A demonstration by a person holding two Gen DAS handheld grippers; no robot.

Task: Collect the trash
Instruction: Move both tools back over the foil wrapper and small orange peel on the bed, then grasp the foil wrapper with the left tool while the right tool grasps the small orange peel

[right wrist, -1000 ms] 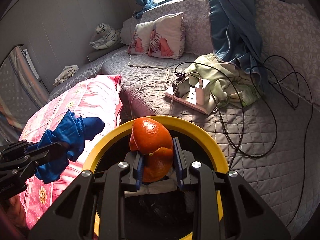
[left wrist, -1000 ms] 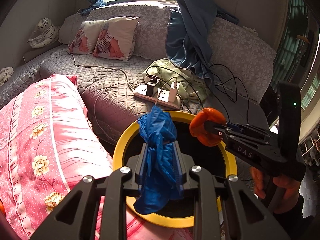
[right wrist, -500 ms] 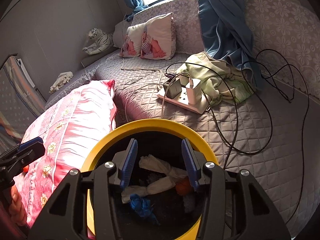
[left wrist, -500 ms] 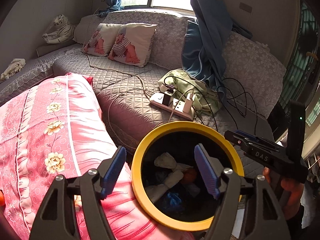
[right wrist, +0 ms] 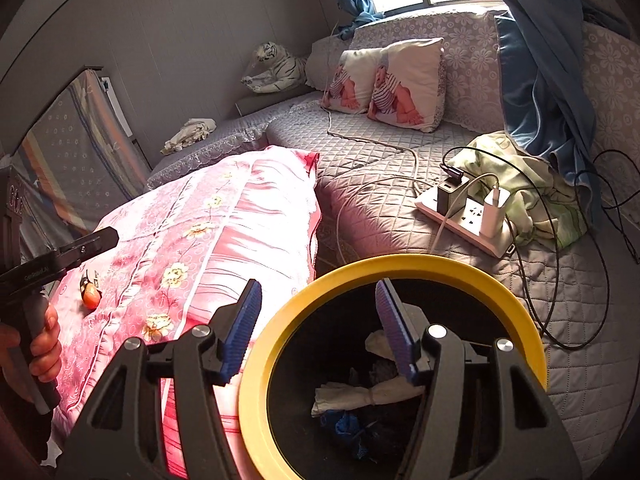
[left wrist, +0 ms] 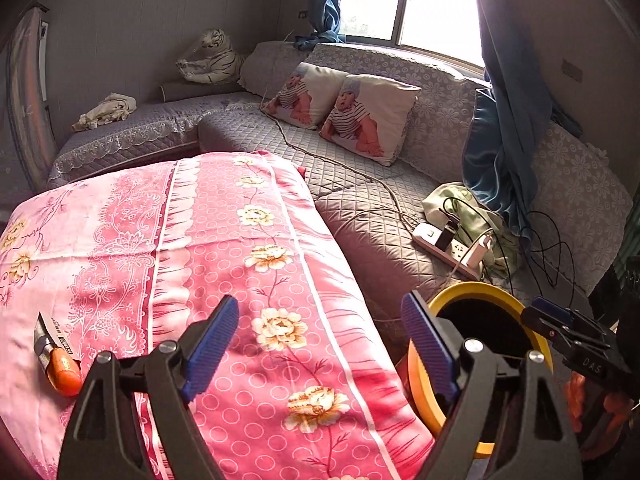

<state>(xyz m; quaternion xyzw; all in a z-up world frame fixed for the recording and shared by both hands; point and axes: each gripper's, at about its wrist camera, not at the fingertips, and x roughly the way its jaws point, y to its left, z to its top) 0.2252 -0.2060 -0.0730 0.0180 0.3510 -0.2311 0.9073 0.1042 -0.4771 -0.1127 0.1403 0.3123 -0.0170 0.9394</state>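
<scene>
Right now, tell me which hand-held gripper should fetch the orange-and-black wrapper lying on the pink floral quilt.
Left. The left hand-held gripper is open and empty over the pink floral quilt, with the orange-and-black wrapper nearby; the right hand-held gripper hangs over the yellow-rimmed bin.

- Left gripper (left wrist: 320,348): black angular frame, silver screw heads at the pivots, ribbed blue pads (left wrist: 212,346) on both fingers.
- Right gripper (right wrist: 318,326): identical build; its side carries white lettering.
- Hand (right wrist: 38,350): wrapped round a black pistol-style handle.
</scene>
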